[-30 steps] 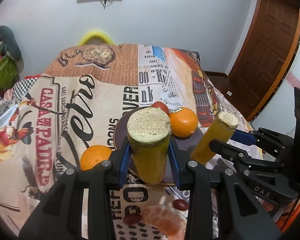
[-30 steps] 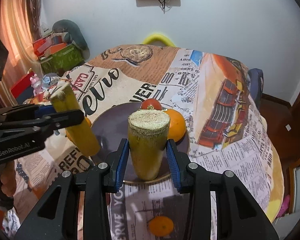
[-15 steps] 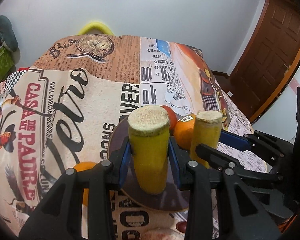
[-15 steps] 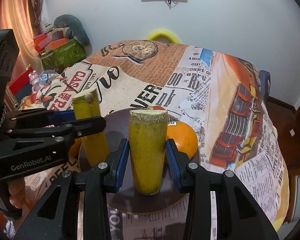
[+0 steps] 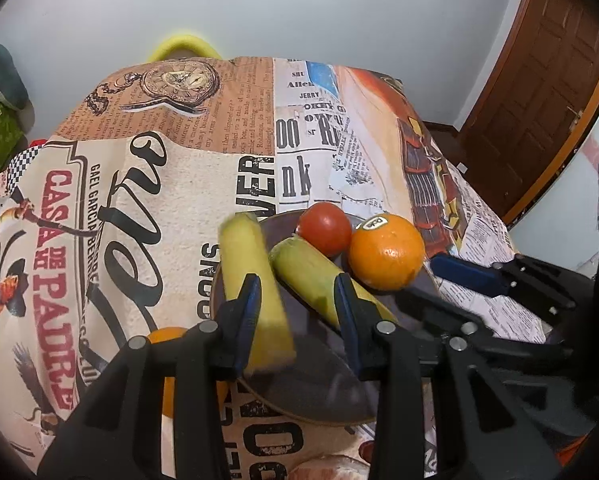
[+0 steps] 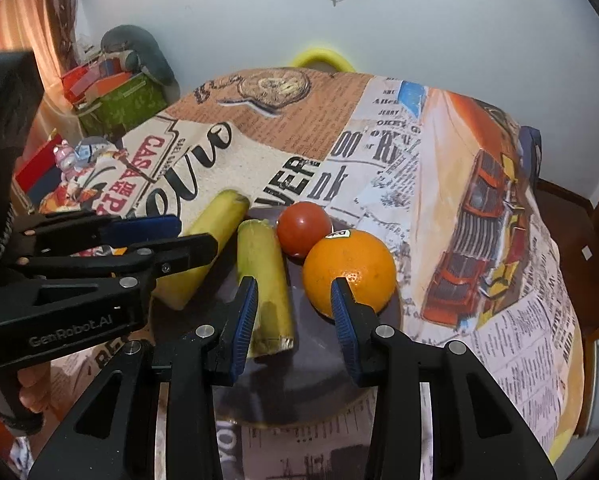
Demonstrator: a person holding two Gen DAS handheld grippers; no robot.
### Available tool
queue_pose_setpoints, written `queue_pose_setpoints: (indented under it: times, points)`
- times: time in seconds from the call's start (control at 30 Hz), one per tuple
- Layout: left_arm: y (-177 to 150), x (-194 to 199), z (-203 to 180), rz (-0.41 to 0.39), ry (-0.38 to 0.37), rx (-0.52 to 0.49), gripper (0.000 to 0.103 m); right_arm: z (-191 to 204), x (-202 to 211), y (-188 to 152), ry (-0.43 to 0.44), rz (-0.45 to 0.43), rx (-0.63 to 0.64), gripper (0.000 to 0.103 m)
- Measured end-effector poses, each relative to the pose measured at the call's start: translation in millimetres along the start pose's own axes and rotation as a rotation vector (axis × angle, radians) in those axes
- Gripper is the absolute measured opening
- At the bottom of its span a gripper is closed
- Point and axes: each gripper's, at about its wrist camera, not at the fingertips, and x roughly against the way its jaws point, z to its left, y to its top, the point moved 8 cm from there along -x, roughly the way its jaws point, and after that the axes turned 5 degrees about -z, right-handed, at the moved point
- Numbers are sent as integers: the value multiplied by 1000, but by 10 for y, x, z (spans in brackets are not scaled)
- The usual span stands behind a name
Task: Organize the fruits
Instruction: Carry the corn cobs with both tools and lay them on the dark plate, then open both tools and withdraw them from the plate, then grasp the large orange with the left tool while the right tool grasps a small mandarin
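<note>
Two yellow-green stalk pieces lie on a dark plate with a tomato and a stickered orange. My left gripper is open; one stalk piece lies blurred against its left finger, the other piece lies between the fingers. In the right wrist view my right gripper is open over the plate, with one stalk piece beside its left finger, the orange by its right finger, and the tomato beyond. The left gripper's fingers overlap the other piece.
Another orange lies on the printed tablecloth left of the plate, partly hidden by my left gripper. A peeled citrus piece shows at the bottom edge. Boxes and toys stand beyond the table's left side. A wooden door is at the right.
Both grippers have opened and let go of their stalk pieces. The pieces, held upright before, have tipped over and now lie on the plate; the left one is still blurred.
</note>
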Motion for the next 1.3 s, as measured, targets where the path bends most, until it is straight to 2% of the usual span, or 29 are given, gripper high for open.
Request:
queue_pose_setpoints:
  times: [0.23, 0.4, 0.7, 0.9, 1.03, 1.3]
  points:
    - [-39, 274, 74, -35, 28, 0, 37, -62, 344, 37, -31, -62, -10, 42]
    - [-61, 595, 206, -82, 55, 19, 37, -110, 568, 13, -51, -92, -28, 43]
    - [-238, 961, 480, -98, 101, 26, 42, -216, 890, -232, -97, -96, -73, 44]
    - [-488, 1018, 602, -68, 110, 28, 47, -276, 893, -541, -176, -35, -68, 46]
    - [-659, 1035, 656, -51, 112, 30, 55, -234, 778, -783, -172, 32, -77, 46]
    - [-959, 934, 784, 6, 106, 47, 59, -193, 494, -1179, -167, 131, -114, 46]
